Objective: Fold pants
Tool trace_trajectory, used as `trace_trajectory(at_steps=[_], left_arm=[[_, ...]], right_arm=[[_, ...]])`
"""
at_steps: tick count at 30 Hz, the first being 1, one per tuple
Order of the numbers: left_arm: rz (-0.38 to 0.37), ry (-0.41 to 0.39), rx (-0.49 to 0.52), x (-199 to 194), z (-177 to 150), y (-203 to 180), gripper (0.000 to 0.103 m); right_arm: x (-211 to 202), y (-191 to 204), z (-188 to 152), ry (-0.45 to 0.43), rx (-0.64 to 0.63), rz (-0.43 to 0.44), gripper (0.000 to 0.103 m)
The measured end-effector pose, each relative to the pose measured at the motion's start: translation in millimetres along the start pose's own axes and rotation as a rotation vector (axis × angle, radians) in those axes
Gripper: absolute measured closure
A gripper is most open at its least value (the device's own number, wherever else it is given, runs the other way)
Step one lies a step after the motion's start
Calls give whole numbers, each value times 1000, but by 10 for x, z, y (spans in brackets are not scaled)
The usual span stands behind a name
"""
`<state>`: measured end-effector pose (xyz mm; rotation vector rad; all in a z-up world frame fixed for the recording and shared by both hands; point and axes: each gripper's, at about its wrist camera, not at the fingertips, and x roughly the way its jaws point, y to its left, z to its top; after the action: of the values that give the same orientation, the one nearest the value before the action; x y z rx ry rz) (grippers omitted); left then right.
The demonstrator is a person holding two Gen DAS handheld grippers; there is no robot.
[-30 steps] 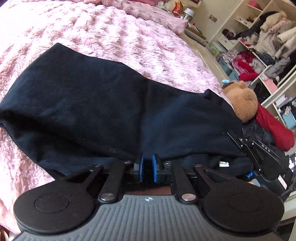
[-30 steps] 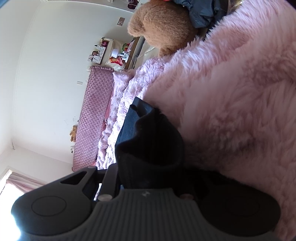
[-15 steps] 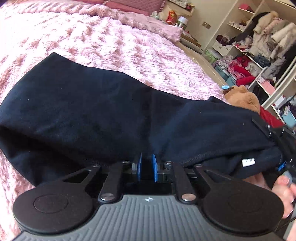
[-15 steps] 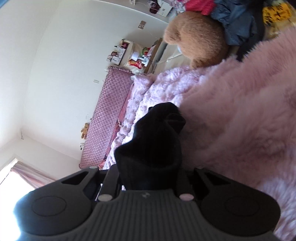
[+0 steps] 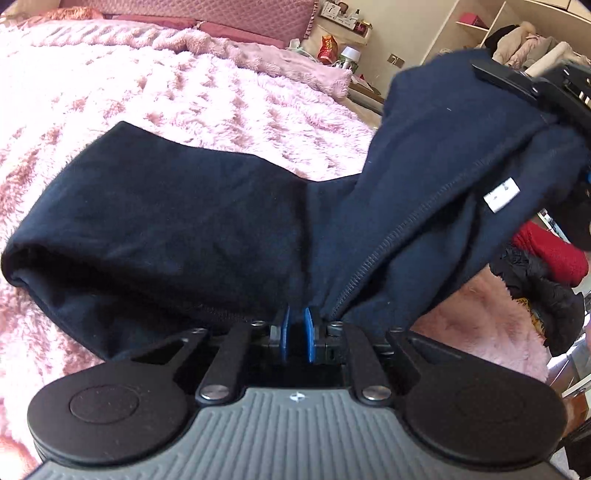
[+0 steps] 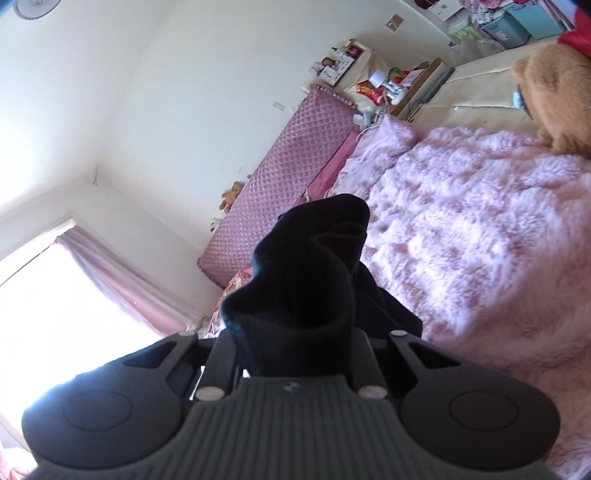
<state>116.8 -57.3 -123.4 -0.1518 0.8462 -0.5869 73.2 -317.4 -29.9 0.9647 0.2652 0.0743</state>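
A: Your left gripper (image 5: 296, 334) is pinching the near edge of the dark pants (image 5: 177, 218) on the pink bed (image 5: 207, 96).

B: Your right gripper (image 6: 295, 354) is clamped on a bunch of them, lifted up high.

A: One end is coming over. You're about halfway, I think.

B: Laying it flat is left. The cloth hides your right gripper's tips.

Left wrist view sits low over the fluffy pink bed (image 5: 221, 103), facing the quilted pink headboard (image 5: 207, 14); right wrist view, rolled sideways, shares both, close up.
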Motion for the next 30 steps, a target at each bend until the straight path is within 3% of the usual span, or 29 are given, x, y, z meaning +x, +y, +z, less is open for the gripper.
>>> trace_trajectory(at_steps=[2, 5, 10, 16, 22, 24, 27, 29, 30], left_arm=[[45, -40, 36, -174, -13, 13, 87], [172, -95, 78, -449, -25, 99, 87], [282, -123, -11, -894, -36, 498, 87], [382, -128, -97, -1405, -92, 967, 87], [426, -160, -196, -1816, -182, 1292, 87], [442, -175, -208, -1894, -180, 1358, 87], [432, -189, -283, -1997, -173, 1501, 86], [394, -190, -318, -2040, -160, 1591, 84], [392, -199, -328, -2065, -164, 1617, 83]], right_arm=[[101, 162, -38, 27, -39, 15, 92], [293, 478, -174, 83, -147, 10, 92], [664, 896, -539, 155, -310, -34, 91], [1325, 1260, -1407, 260, -638, -215, 92], [1755, 1283, -2375, 309, -963, -452, 91], [1820, 1265, -2605, 313, -1016, -516, 85], [1865, 1290, -2854, 324, -1104, -557, 68], [1823, 1332, -2905, 347, -1106, -494, 38], [1784, 1355, -2889, 375, -1067, -424, 32]])
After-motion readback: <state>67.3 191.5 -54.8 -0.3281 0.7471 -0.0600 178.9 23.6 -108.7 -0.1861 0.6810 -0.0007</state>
